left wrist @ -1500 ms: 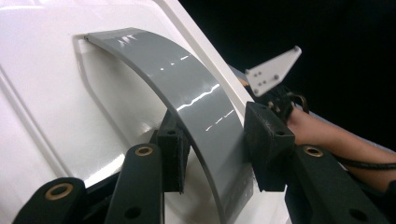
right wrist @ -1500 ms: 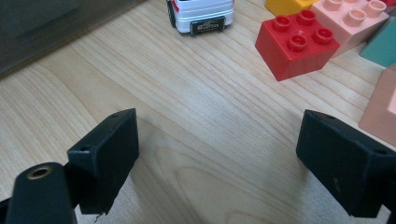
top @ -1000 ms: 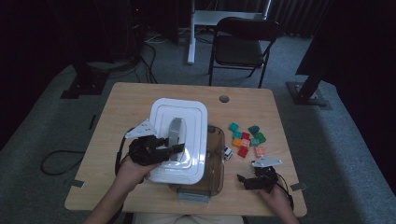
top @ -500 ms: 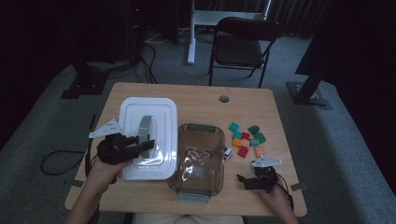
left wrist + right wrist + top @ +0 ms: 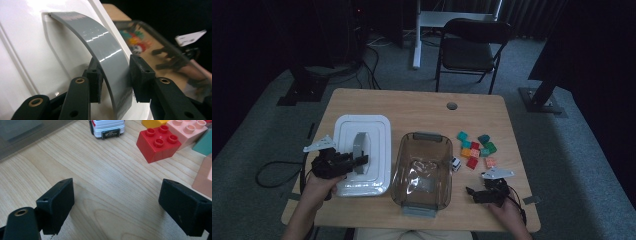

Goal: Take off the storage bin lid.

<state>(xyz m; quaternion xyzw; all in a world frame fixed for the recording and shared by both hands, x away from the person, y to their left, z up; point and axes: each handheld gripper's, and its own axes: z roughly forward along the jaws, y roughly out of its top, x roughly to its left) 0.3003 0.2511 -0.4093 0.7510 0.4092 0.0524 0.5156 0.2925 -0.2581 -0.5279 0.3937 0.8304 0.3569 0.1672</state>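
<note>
A white bin lid (image 5: 362,125) with a grey arched handle (image 5: 360,145) lies flat over the left part of the table. My left gripper (image 5: 359,161) is shut on that handle. In the left gripper view the two pads (image 5: 141,78) press the handle (image 5: 100,42) from both sides above the white lid (image 5: 30,50). The clear plastic bin (image 5: 428,136) stands uncovered at the table's middle. My right gripper (image 5: 473,192) rests open near the front right edge. Its jaws (image 5: 117,205) stand wide over bare wood, short of a red brick (image 5: 158,142) and a small white toy car (image 5: 107,127).
Several coloured bricks (image 5: 476,149) lie in a cluster right of the bin, with the toy car (image 5: 456,164) beside them. A pink brick (image 5: 187,130) sits behind the red one. A folding chair (image 5: 472,50) stands beyond the table's far edge.
My left gripper has carried the lid leftward and down, off the bin, so the bin is uncovered. The right gripper has stayed where it was.
</note>
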